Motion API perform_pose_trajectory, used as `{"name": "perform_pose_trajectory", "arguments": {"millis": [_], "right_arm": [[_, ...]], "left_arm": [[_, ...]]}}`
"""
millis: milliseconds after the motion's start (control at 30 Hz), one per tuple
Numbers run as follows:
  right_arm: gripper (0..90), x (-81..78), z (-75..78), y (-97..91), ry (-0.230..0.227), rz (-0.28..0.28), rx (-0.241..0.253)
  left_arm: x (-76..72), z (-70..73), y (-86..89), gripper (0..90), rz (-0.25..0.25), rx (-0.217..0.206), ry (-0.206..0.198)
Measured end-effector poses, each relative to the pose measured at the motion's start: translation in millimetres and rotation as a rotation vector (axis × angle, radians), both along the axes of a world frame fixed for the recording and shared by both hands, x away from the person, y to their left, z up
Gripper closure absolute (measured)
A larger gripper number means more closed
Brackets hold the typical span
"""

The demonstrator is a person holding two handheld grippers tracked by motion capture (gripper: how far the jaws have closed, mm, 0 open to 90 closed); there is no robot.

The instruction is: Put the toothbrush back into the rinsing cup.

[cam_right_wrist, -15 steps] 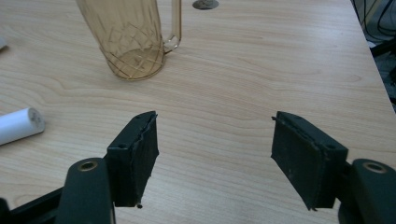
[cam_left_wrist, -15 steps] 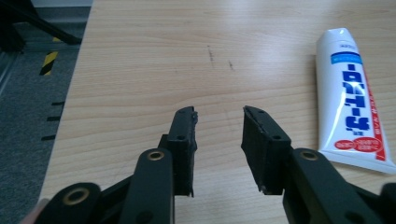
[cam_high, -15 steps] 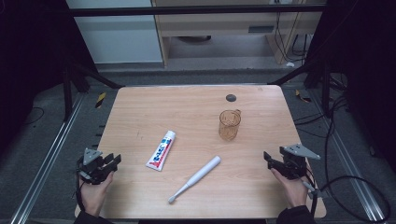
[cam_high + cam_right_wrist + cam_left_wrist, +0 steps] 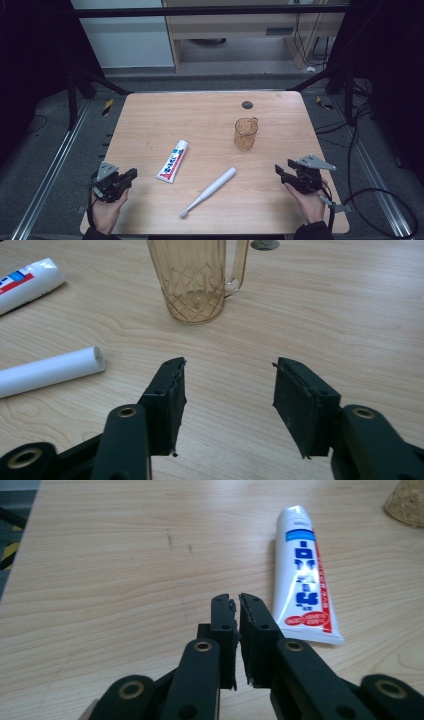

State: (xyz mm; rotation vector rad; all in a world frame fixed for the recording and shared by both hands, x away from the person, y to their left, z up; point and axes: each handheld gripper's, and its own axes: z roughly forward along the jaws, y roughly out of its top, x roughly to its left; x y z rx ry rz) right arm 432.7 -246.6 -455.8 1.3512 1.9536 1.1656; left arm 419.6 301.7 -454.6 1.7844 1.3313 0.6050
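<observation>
On the wooden table point(image 4: 200, 115) lie a white toothpaste tube point(image 4: 172, 161) with blue and red print and, right of it, a white electric toothbrush point(image 4: 210, 191). An amber glass cup point(image 4: 245, 134) with a handle stands upright farther back. My left gripper point(image 4: 131, 175) rests near the front left edge, shut with nothing between its jaws. In the left gripper view the gripper point(image 4: 237, 600) points just left of the tube point(image 4: 304, 570). My right gripper point(image 4: 278, 171) sits at the front right, open and holding nothing. In its own view the gripper point(image 4: 227, 365) faces the cup point(image 4: 192, 277), with the toothbrush handle point(image 4: 47, 371) to the left.
A dark round grommet point(image 4: 247, 105) is set in the table behind the cup. Metal rails run along both sides of the table on the floor, and cables trail at the right. Bare wood lies between both grippers and the objects.
</observation>
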Motion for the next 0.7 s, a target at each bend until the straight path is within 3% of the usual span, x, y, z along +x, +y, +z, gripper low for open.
{"name": "perform_pose_trajectory", "arguments": {"millis": [367, 700], "right_arm": [[56.4, 4.3, 0.5, 19.3, 0.005, 0.069, -0.003], [58.8, 12.2, -0.7, 39.9, 0.013, 0.120, -0.002]], "left_arm": [[-5.1, 0.5, -34.3, 89.3, -0.118, 0.040, 0.028], [-10.0, -1.1, -60.2, 89.5, -0.208, 0.057, 0.044]]}}
